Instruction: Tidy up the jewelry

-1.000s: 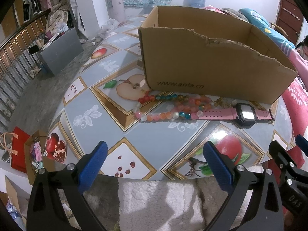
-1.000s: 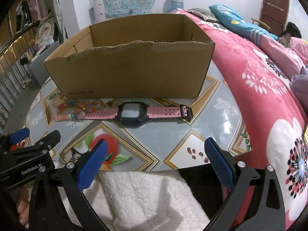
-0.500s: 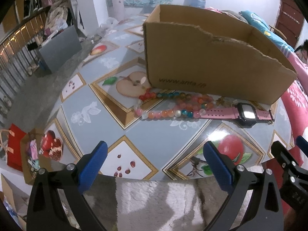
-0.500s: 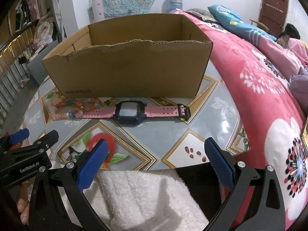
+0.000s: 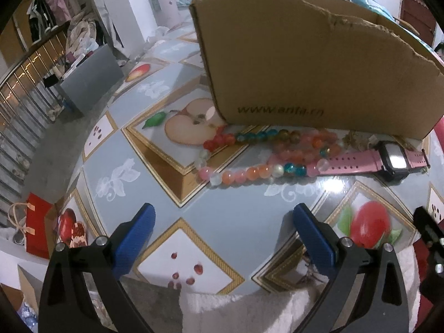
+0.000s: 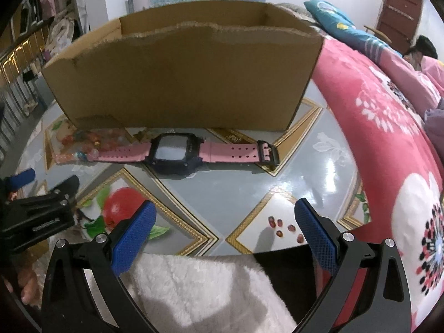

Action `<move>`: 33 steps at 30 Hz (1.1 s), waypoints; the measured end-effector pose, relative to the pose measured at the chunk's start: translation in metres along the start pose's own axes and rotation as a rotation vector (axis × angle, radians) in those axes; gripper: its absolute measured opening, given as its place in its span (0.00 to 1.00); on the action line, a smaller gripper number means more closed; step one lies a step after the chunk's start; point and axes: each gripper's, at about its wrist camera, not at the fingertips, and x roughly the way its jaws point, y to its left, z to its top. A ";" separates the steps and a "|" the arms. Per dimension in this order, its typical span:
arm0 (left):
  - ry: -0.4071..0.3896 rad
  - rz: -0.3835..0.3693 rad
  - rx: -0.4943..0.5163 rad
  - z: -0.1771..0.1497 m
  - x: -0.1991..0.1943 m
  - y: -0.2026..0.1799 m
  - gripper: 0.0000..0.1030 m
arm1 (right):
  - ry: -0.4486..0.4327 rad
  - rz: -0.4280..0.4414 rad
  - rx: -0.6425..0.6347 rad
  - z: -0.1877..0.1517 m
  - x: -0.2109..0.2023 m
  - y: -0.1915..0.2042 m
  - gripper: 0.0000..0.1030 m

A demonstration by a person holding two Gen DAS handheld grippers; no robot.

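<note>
A string of coloured beads lies on the patterned table, just in front of a cardboard box. Its right end touches a pink-strapped watch with a black face. My left gripper hovers open over the table's near part, short of the beads, nothing between its fingers. In the right wrist view the watch lies flat before the box, with the beads at its left end. My right gripper is open and empty, a little short of the watch. The box's inside is hidden.
The table has a glossy fruit-print top. White fluffy cloth lies at its near edge. A bed with a pink floral cover stands to the right, a person lying at its far end. A grey box and a red bag are at left.
Both grippers have moved forward over the table, so the beads, watch and box now look nearer and larger. Both stay open. Nothing on the table has moved.
</note>
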 end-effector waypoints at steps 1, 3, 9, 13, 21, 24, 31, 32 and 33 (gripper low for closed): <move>0.000 0.000 0.002 0.001 0.001 0.000 0.95 | 0.007 0.001 -0.006 0.000 0.004 0.000 0.92; -0.002 -0.001 0.001 0.002 0.003 0.000 0.95 | 0.024 0.002 -0.018 0.000 0.013 0.001 0.92; 0.009 -0.024 -0.037 0.004 0.010 0.007 0.96 | 0.043 0.019 -0.042 0.002 0.029 -0.005 0.92; 0.056 -0.069 -0.104 0.008 0.019 0.018 0.96 | 0.071 0.040 -0.046 0.006 0.036 -0.011 0.92; 0.117 -0.097 -0.085 0.021 0.031 0.023 0.96 | 0.097 0.048 -0.085 0.011 0.044 -0.014 0.92; 0.123 -0.102 -0.073 0.024 0.034 0.024 0.96 | 0.104 0.050 -0.086 0.010 0.043 -0.013 0.92; 0.145 -0.095 -0.071 0.029 0.040 0.022 0.96 | 0.152 0.047 -0.114 0.017 0.047 -0.007 0.93; 0.149 -0.093 -0.071 0.029 0.040 0.021 0.96 | 0.160 0.049 -0.115 0.019 0.049 -0.007 0.93; 0.158 -0.093 -0.074 0.031 0.042 0.021 0.96 | 0.165 0.051 -0.115 0.020 0.050 -0.007 0.93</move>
